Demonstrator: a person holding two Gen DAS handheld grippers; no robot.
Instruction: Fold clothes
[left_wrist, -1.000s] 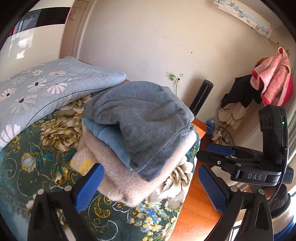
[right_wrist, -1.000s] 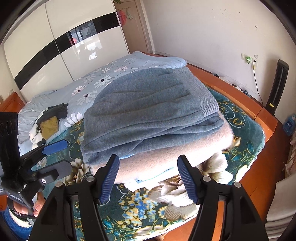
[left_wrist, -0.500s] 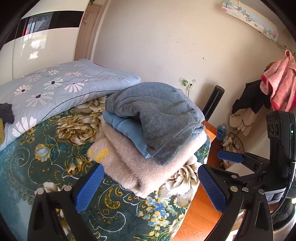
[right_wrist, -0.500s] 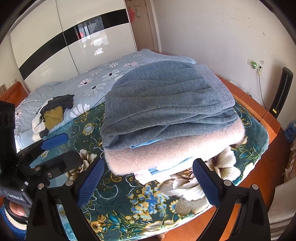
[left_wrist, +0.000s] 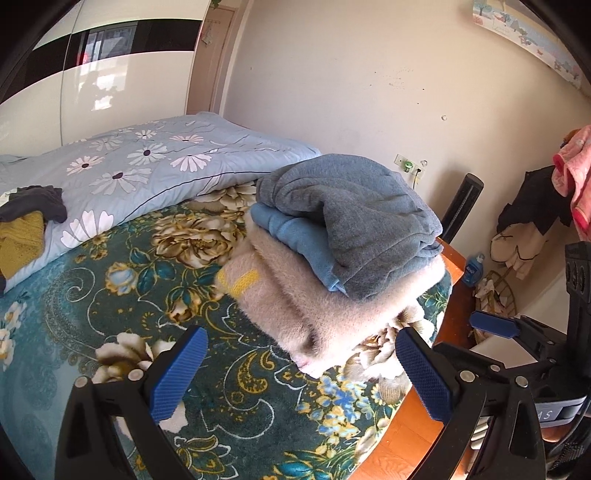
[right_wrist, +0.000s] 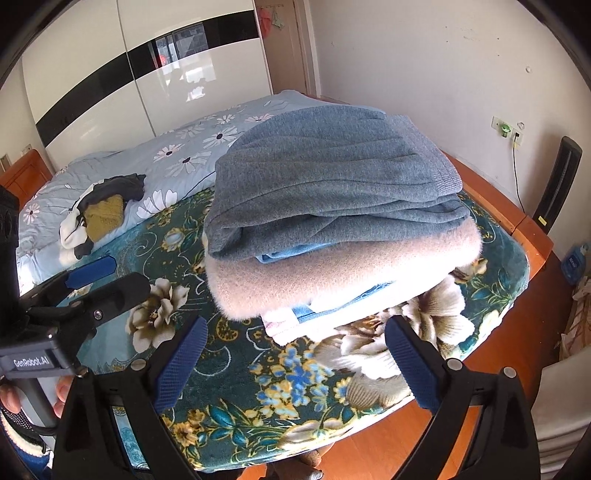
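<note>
Backed off from the folded clothes stack (left_wrist: 343, 243): left hand-held gripper (left_wrist: 301, 369) farther away, right hand-held gripper (right_wrist: 295, 363) spread wider than a second ago.

Home bedroom: bed (right_wrist: 491, 266), floral quilt (left_wrist: 155, 166), probably wardrobe doors (right_wrist: 110, 88).

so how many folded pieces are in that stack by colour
grey sweater: 1
blue garment: 1
beige fluffy garment: 1
light blue and white piece at the bottom: 1, possibly more, mostly hidden
total: 4 visible
</note>
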